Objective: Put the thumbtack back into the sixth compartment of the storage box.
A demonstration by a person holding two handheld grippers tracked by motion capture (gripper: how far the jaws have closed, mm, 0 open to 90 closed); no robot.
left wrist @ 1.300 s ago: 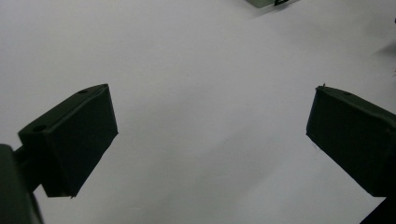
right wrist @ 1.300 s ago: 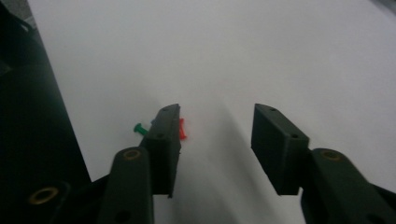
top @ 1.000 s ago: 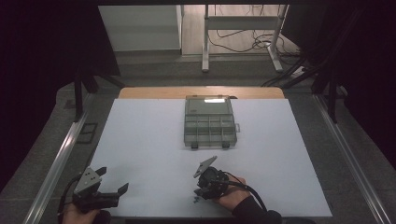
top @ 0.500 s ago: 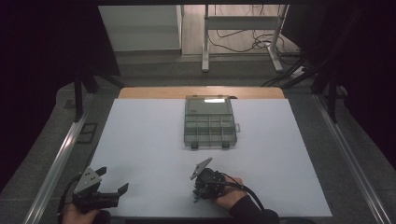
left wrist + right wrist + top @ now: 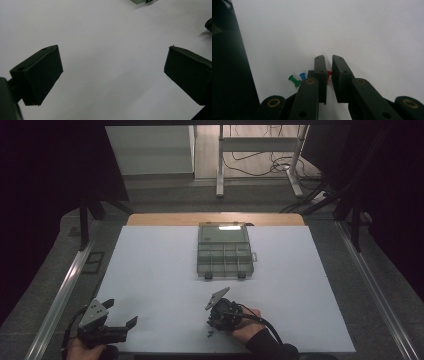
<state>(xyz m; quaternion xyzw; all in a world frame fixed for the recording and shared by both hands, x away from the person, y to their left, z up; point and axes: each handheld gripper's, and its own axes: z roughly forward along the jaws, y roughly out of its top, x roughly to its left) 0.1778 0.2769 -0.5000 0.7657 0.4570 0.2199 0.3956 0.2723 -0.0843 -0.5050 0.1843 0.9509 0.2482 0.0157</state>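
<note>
A small red plastic push pin (image 5: 328,76) shows between the matt black jaws of the right gripper (image 5: 328,65), whose pivots carry dull brass-coloured rings. Beside it lie a green plastic push pin (image 5: 294,80) and a blue plastic push pin (image 5: 302,75). The flat table sheet (image 5: 165,270) is plain pale white, unpatterned. The clear, grey-tinted plastic compartment box (image 5: 224,250) has dark latches. The left gripper (image 5: 117,317) is black with a grey plate.

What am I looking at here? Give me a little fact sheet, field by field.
Surface: white table
Container: clear compartment box, lid shut, far centre of table
Right gripper: jaws nearly closed around a red pushpin
Loose items: green pushpin and blue pushpin lying beside that gripper
Left gripper: jaws wide open, holding nothing, near the front left edge
</note>
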